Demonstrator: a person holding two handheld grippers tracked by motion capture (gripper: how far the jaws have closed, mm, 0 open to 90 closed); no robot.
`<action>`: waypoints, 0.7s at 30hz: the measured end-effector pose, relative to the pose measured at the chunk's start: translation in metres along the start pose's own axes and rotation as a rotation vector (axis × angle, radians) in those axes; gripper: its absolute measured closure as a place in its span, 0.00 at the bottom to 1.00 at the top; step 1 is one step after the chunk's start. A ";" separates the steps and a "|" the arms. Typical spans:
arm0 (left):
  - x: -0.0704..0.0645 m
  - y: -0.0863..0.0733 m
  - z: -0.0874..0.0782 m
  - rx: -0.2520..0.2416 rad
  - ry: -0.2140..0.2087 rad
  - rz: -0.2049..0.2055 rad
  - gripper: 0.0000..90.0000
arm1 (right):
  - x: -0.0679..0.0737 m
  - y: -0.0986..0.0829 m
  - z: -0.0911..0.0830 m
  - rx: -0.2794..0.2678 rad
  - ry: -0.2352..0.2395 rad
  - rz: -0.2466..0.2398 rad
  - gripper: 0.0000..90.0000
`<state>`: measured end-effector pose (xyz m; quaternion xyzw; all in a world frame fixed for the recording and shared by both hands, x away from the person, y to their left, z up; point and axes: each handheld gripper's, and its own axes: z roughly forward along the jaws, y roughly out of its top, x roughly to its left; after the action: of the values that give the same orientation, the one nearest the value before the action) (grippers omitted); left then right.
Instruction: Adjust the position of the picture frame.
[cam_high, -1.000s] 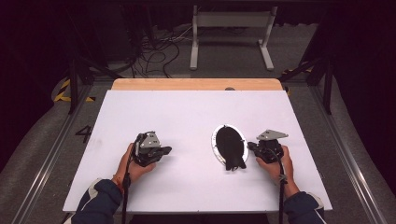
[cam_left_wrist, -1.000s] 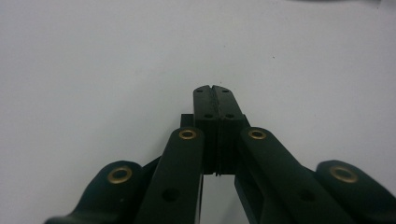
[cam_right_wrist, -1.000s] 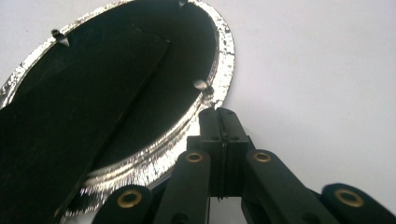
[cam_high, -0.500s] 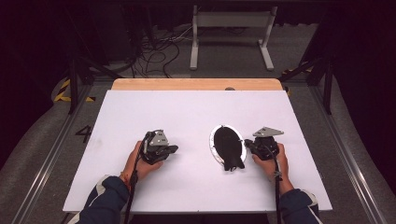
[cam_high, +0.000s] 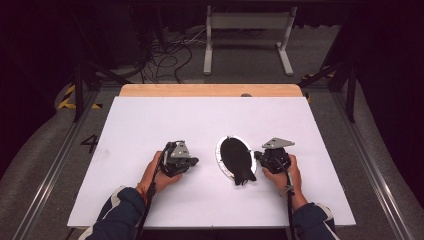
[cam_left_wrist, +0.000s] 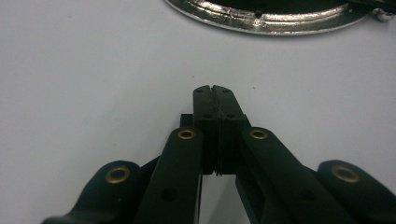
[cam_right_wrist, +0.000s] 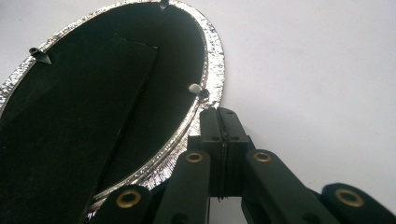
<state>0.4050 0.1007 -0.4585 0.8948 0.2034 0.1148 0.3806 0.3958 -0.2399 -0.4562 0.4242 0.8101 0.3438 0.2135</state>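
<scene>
Lying face down on the desk (cam_high: 150, 120), the oval frame (cam_high: 235, 157) should be steadied at its silver rim by the right tool (cam_right_wrist: 221, 114), closed empty; the left tool (cam_left_wrist: 215, 91), likewise closed, is best opened first.

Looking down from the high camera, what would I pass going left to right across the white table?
Left hand → left gripper → oval frame → right gripper → right hand.

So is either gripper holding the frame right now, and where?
Nothing is held. Both grippers are shut empty: the right gripper sits at the oval frame's silver rim, the left gripper short of it.
</scene>
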 end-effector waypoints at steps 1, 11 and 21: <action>-0.001 0.001 0.000 0.001 0.000 -0.004 0.99 | 0.001 0.000 0.000 -0.003 0.006 0.000 1.00; -0.012 0.008 0.007 -0.005 -0.030 0.015 0.98 | 0.016 0.001 0.001 -0.001 0.053 -0.031 1.00; -0.025 0.011 0.014 0.024 -0.064 0.047 0.97 | 0.030 -0.001 -0.001 -0.009 0.089 -0.056 1.00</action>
<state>0.3908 0.0738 -0.4617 0.9071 0.1712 0.0927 0.3731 0.3781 -0.2159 -0.4583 0.3849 0.8288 0.3597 0.1886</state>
